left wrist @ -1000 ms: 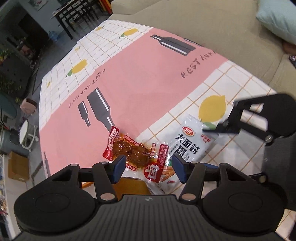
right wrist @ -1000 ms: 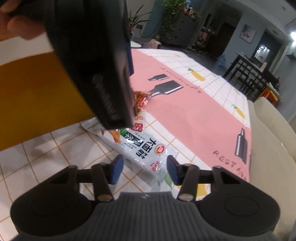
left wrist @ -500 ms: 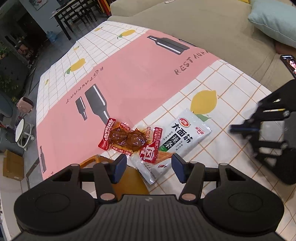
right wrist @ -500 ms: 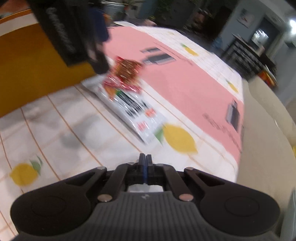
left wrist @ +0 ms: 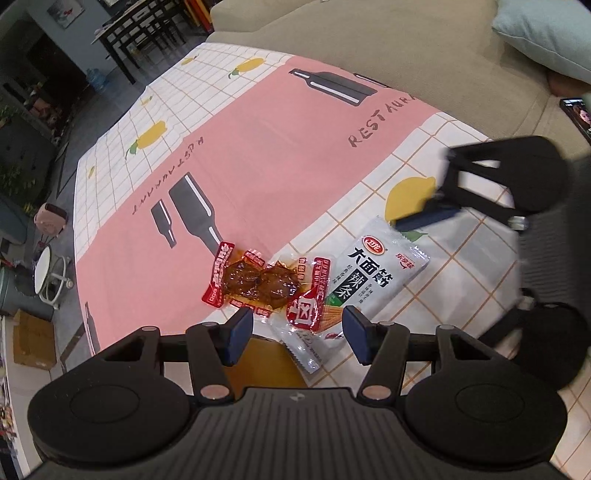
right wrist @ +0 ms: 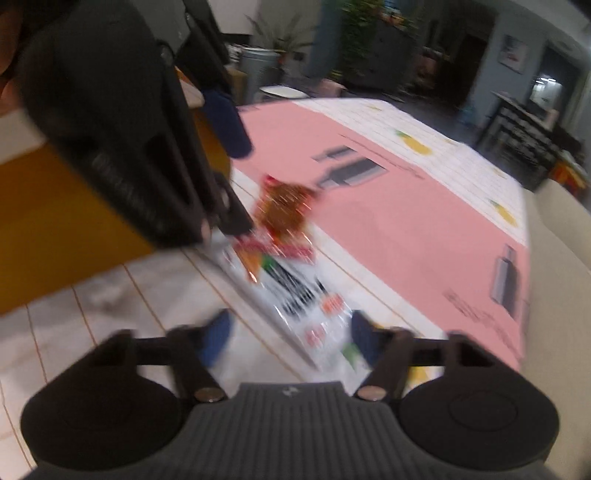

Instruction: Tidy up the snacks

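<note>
A white snack packet with black characters (left wrist: 373,273) lies on the tablecloth (left wrist: 258,155). A clear red-edged packet of brown snacks (left wrist: 258,282) lies on its left end. My left gripper (left wrist: 297,332) is open and empty just in front of both packets. My right gripper (right wrist: 291,334) is open, its fingers on either side of the white packet's near end (right wrist: 314,314), apart from it; this view is blurred. It shows in the left wrist view (left wrist: 424,218) by the packet's far corner.
An orange surface (left wrist: 258,363) lies under the packets' near end, larger in the right wrist view (right wrist: 55,229). A beige sofa (left wrist: 388,48) with a pale blue cushion (left wrist: 546,33) runs along the table's far side. A phone (left wrist: 578,114) lies on the sofa.
My right gripper was shut half a second ago and has opened, moving in toward the white packet's far end. My left gripper stayed open and hardly moved.
</note>
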`<state>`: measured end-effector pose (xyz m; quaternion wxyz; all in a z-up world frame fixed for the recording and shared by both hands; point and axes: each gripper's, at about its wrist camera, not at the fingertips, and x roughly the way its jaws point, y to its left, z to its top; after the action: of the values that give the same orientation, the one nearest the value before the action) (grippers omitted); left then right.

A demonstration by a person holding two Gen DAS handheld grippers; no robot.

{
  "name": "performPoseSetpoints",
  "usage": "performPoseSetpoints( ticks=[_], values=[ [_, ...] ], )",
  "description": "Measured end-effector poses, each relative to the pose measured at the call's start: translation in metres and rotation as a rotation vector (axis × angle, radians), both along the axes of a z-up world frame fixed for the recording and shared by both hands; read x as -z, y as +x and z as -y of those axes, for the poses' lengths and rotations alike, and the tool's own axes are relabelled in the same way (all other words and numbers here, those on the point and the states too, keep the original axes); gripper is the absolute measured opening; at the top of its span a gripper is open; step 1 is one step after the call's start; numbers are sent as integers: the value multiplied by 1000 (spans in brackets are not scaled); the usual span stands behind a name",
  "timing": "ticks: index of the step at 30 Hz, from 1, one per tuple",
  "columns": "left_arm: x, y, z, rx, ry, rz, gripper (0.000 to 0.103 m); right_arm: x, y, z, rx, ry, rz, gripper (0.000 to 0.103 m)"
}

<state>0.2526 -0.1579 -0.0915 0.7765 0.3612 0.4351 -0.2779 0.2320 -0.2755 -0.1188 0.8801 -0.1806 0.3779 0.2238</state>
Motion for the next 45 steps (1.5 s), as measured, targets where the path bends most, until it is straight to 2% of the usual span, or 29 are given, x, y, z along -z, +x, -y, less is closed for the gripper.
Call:
performPoseSetpoints(
  ticks=[4, 8, 11, 13, 15, 17, 19, 21, 22, 24, 27, 30, 32, 34, 36, 40, 45],
  values=[
    [-3, 2, -5, 29, -22, -11, 66, 3, 25, -12, -93, -28, -12, 80],
    [1, 5, -5, 39, -43, -27, 66, 12, 51, -12, -107, -17, -90, 80],
    [4, 7, -3, 40, -50, -28, 66, 17, 56, -4, -69, 22, -142, 73],
    [7, 8, -2, 34, -54, -28, 66, 17, 54, 3, -27, 65, -169, 61],
    [9, 10, -1, 25, -60, -20, 66, 15, 47, 7, -12, 58, -161, 56],
    [10, 13, 1, 4, -69, -17, 66, 13, 36, 14, 19, 55, -167, 44],
    [10, 17, 3, -36, -83, -18, 66, 10, 28, 22, 66, 42, -171, 34],
    [10, 24, 6, -91, -89, -22, 66, 8, 20, 34, 131, 43, -183, 29],
    [10, 29, 9, -123, -88, -29, 66, 7, 17, 42, 166, 50, -188, 23],
    [11, 41, 13, -194, -76, -44, 66, 5, 12, 55, 219, 47, -187, 19],
    [13, 69, 16, -317, -48, -111, 67, 5, 7, 63, 223, 53, -181, 22],
    [16, 95, 12, -446, -58, -187, 67, 1, 10, 59, 204, 65, -162, 43],
    [20, 108, 10, -499, -61, -230, 67, -5, 14, 56, 188, 100, -140, 47],
    [23, 116, 8, -543, -53, -250, 67, -12, 19, 49, 156, 134, -122, 64],
    [26, 122, 8, -572, -44, -269, 67, -14, 28, 38, 104, 146, -115, 77],
    [37, 131, 4, -639, -11, -323, 67, -4, 48, 16, 9, 107, -147, 84],
    [45, 136, 1, -684, -26, -348, 67, 11, 60, 6, -65, 42, -162, 93]
  ],
)
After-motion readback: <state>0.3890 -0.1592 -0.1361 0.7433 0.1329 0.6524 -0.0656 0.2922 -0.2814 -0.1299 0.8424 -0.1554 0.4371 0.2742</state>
